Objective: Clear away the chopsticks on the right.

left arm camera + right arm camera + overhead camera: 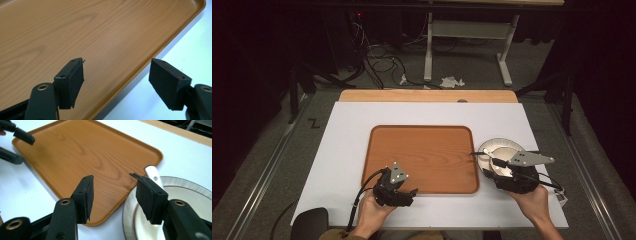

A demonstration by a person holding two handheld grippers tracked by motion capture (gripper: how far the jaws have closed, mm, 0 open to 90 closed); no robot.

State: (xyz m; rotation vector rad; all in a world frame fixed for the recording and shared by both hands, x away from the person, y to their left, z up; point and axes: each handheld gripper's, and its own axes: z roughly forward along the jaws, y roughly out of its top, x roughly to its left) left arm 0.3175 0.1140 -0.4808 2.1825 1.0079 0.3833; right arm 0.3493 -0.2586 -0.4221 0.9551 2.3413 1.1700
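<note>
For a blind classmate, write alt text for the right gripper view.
The right gripper, jaws open and empty, hovers over the near corner of a wooden tray and the rim of a white plate on the white table.

White tabletop (347, 150) carried a wooden tray (422, 157) at centre (wood-grain, rimmed) and a white plate (498, 147) just beside the tray's right edge.

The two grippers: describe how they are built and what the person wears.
The left gripper and right gripper are black, each topped by a grey three-cornered plate with small holes and trailing a black cable. Their jaws carry wedge-shaped black pads, with brass-ringed holes at the joints. The forearms are bare, no sleeves showing.
</note>
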